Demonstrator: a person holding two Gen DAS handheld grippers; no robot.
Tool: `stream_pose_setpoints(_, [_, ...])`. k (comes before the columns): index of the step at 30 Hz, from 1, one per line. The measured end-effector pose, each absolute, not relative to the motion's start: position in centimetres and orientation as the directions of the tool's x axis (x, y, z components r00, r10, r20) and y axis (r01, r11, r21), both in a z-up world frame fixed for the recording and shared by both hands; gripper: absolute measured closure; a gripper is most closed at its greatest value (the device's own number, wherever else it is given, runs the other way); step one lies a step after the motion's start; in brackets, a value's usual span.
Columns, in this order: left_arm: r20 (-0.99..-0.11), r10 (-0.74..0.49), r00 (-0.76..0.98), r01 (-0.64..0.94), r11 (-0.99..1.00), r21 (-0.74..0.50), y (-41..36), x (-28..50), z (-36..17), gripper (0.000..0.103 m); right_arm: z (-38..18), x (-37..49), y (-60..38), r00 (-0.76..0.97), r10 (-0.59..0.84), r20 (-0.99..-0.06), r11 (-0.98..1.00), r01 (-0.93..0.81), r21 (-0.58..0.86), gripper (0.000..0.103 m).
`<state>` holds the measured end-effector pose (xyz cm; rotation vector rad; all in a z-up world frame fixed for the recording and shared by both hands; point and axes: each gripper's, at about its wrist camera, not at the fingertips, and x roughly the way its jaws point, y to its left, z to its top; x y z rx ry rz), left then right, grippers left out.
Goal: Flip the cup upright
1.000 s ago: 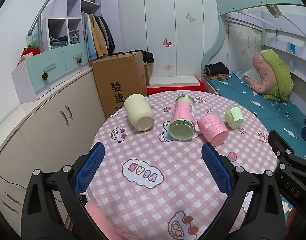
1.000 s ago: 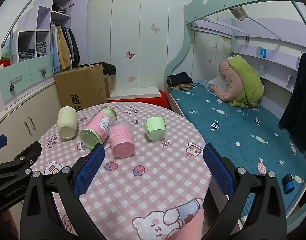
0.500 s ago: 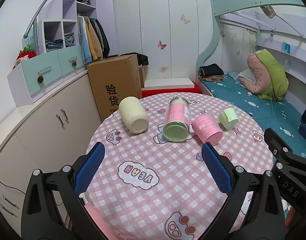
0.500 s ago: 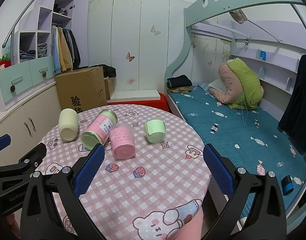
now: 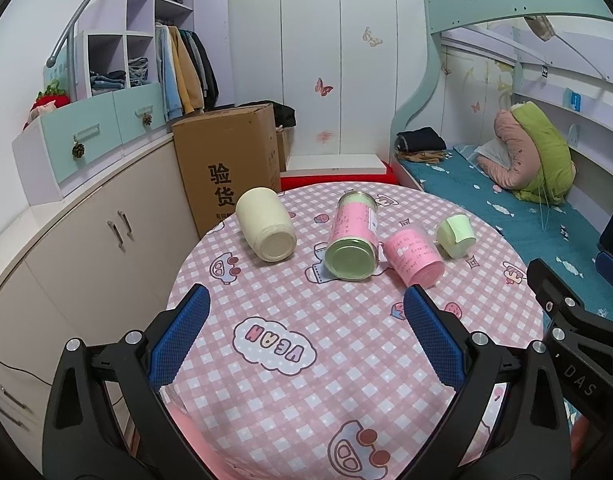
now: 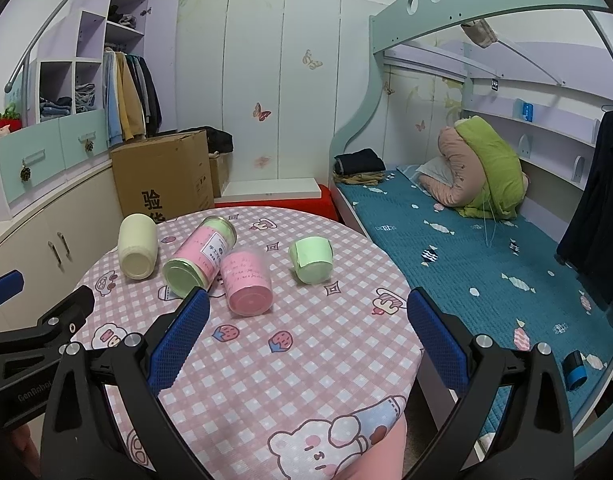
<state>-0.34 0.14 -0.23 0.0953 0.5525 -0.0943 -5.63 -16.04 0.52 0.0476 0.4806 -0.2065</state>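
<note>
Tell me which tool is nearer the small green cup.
Right. The right tool faces the small green cup almost head-on; the left tool sits farther off, with the cup well to its right.

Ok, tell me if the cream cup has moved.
No. The cream cup lies on its side, same spot beside the car print on the tablecloth.

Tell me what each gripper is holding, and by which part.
Nothing is held. The left gripper and right gripper are both open over the table, short of the four cups lying on their sides.
</note>
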Motion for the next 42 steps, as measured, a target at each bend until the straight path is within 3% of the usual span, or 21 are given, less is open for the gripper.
stream_pose_setpoints(42, [-0.545, -0.094, 0.833, 0.137, 0.990, 0.039, 0.34, -0.28, -0.70, 0.006, -0.12, -5.63, -16.13, 0.860, -0.188, -0.475, 0.975, 0.220, 0.013, 0.008])
